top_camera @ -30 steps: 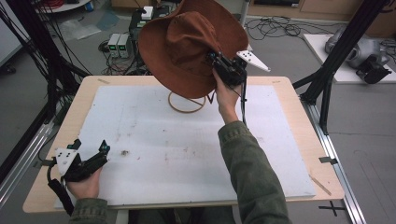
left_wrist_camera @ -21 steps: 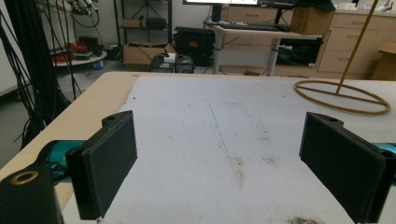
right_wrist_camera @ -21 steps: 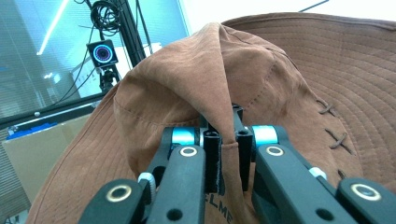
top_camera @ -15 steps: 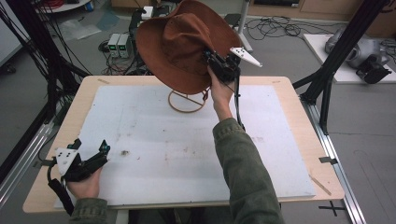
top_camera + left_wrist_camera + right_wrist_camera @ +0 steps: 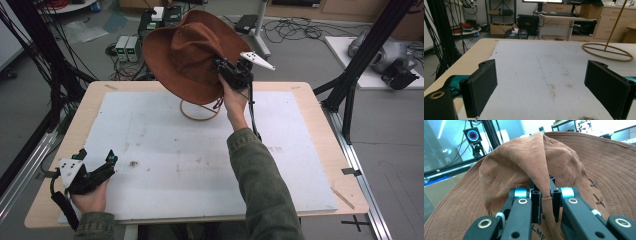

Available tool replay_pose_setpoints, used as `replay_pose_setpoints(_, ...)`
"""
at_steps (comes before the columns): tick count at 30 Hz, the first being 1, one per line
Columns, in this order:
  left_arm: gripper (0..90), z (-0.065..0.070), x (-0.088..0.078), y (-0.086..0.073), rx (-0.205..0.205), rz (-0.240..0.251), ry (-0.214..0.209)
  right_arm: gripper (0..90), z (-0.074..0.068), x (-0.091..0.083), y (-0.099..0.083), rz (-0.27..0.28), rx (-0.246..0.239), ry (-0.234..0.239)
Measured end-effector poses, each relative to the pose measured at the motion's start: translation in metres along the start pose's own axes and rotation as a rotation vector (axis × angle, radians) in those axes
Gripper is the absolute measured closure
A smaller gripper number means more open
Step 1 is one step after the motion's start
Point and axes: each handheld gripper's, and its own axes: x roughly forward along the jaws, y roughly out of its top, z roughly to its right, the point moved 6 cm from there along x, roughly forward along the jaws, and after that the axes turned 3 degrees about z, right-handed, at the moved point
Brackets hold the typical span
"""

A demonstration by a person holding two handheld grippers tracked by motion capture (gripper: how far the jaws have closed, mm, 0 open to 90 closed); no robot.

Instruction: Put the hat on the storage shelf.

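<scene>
- My right gripper (image 5: 545, 200) has its jaws pinched hard on a fold of the hat (image 5: 529, 167); in the right gripper view the brown cloth bunches up into a ridge between the pads.
- The hold is on the crown, just above where it meets the brim, beside a stitched seam.
- From the high view, the hat (image 5: 187, 55) hangs in the air above the far middle of the table (image 5: 310, 100), over the stand (image 5: 200, 111), a wire ring with a thin rod rising from it.
- The hat is tilted: the crown faces the right gripper (image 5: 227, 70) and the camera, the brim fans out behind it to the far left. Its widest line runs along the brim, slanting from upper right to lower left.
- I judge it soft and light: the suede-like cloth creases where I pinch it and the brim flops a little. It will not slip easily, but it will swing and sag from one hold.
- A grip on the crown fold suits lowering it onto the rod; a brim grip would let it droop.
- My left gripper (image 5: 95, 165) rests at the near left of the table, jaws wide apart with nothing between them, as the left gripper view (image 5: 544, 87) confirms.
</scene>
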Motion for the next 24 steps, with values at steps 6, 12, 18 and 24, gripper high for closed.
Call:
replay_pose_setpoints(6,11.4,0.0012,0.0012,-0.0001,-0.001,0.002,-0.001,84.8,-0.0023,0.0015,-0.0009,-0.036,-0.037,0.001)
replay_pose_setpoints(12,11.4,0.0019,0.0014,-0.0003,0.0,-0.003,-0.005,82.7,-0.0044,0.005,-0.0003,-0.08,-0.072,-0.006)
replay_pose_setpoints(18,11.4,0.0011,0.0012,-0.0003,-0.003,0.0,-0.002,80.1,-0.0076,0.0079,-0.0004,-0.106,-0.093,-0.011)
replay_pose_setpoints(24,11.4,-0.0003,0.0007,-0.0003,-0.005,0.0,0.0,61.9,-0.0098,0.007,0.0011,-0.102,-0.101,0.015)
